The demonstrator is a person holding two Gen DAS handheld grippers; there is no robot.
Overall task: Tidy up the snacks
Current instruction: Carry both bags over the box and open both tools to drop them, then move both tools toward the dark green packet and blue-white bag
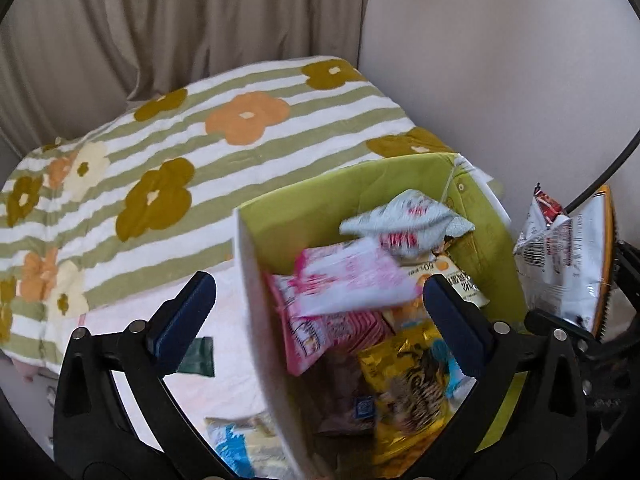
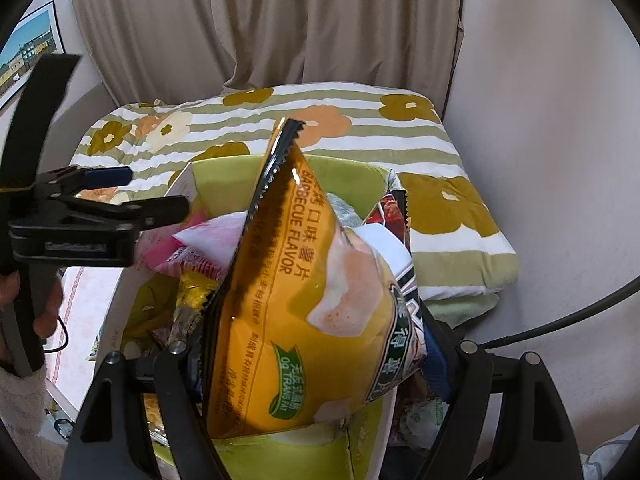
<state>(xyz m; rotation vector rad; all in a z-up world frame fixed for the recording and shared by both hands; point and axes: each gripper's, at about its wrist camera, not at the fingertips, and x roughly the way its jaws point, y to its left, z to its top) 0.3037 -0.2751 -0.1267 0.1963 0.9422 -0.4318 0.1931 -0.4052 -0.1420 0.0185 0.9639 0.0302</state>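
A box with green inside walls [image 1: 304, 196] stands on the bed, holding several snack packets: a pink-and-white one [image 1: 352, 276], a pale blue one [image 1: 408, 216], a gold one [image 1: 412, 376]. My left gripper [image 1: 320, 316] is open and empty, its jaws astride the box's white left wall. It also shows in the right wrist view [image 2: 132, 192]. My right gripper [image 2: 316, 364] is shut on a yellow barbecue chip bag [image 2: 292, 308], held over the box [image 2: 224, 168]. The bag's silver back shows in the left wrist view [image 1: 568, 264].
A folded green-striped flower quilt [image 1: 200, 152] lies behind the box against beige curtains [image 1: 160, 20] and a wall. A dark green packet [image 1: 200, 358] and a blue-and-yellow packet [image 1: 240, 444] lie on the pale sheet left of the box. A black cable [image 2: 560, 320] runs at right.
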